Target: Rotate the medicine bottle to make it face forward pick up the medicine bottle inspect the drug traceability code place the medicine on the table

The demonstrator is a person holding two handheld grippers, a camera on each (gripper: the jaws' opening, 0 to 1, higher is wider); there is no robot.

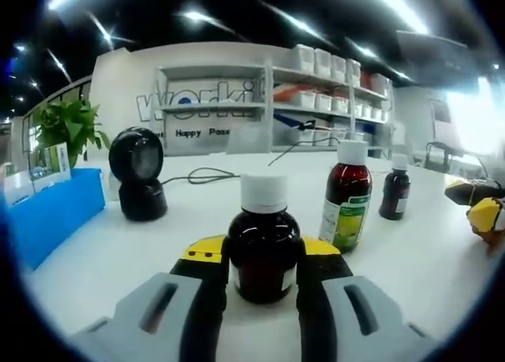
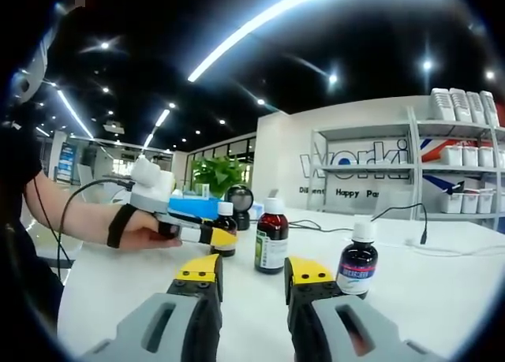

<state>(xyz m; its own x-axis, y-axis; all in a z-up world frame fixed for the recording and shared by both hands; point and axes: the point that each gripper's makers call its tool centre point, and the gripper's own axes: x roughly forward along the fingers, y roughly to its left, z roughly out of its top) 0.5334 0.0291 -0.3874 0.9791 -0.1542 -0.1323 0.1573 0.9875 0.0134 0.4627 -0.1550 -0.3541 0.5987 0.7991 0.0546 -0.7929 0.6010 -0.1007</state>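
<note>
Left gripper view: the left gripper (image 1: 263, 271) has its yellow-tipped jaws either side of a dark brown glass medicine bottle with a white cap (image 1: 263, 240), seemingly clamped on it, standing on the white worktop (image 1: 118, 255) near its front edge; this looks like the rotate-or-pick-up step; next, lift it straight and turn the label toward the round black scanner (image 1: 137, 173) behind; the right gripper (image 2: 251, 277) hangs low, jaws parted and holding nothing, with a taller green-labelled bottle (image 2: 271, 233) beyond.

This looks like a pharmacy counter in a large showroom. Far shelves (image 1: 331, 82) carry rows of white boxes (image 2: 461, 103), a barcode scanner (image 1: 137, 173) stands on the white table (image 1: 418, 251), and medicine bottles (image 1: 347, 195) stand near it.
</note>
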